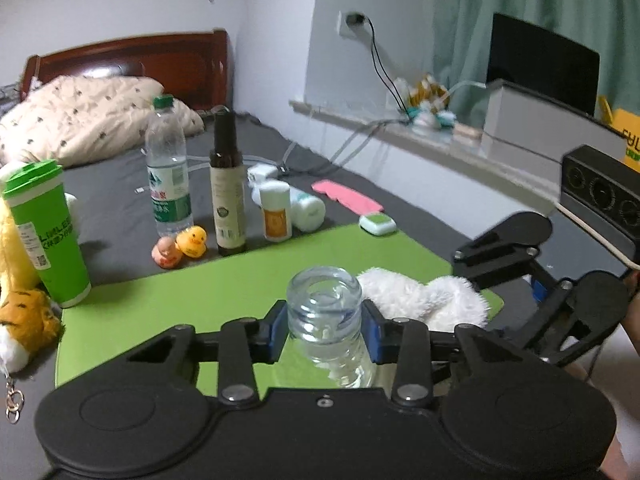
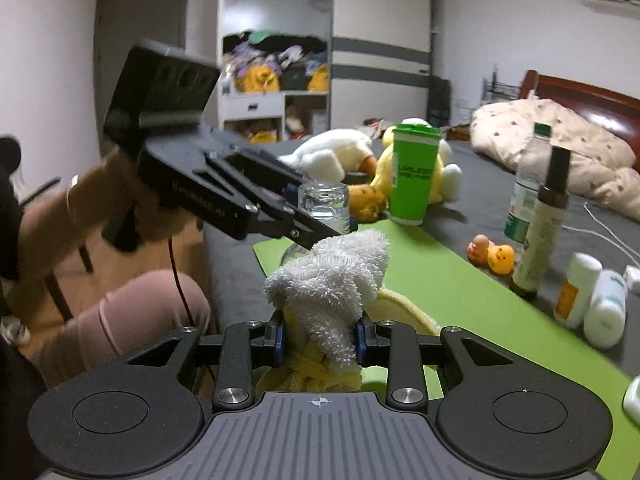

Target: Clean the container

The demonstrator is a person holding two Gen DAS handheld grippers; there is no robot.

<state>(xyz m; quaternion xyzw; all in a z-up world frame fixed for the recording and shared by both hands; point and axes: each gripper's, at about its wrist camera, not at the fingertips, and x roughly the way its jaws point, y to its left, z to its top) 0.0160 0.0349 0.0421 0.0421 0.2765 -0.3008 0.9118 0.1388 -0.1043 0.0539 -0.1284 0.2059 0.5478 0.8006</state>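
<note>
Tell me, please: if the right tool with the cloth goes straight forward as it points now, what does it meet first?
Most likely the clear jar, held in the left tool. The right tool grips a white cloth, and the jar stands just beyond the cloth's tip. Depth is unclear, so the left tool's finger could touch first.

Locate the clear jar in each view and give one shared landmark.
Left wrist: clear jar at bottom centre, clamped in the left gripper.
Right wrist: clear jar left of centre, behind the white cloth.
Shared landmark: green cup, standing at the mat's edge.
</note>
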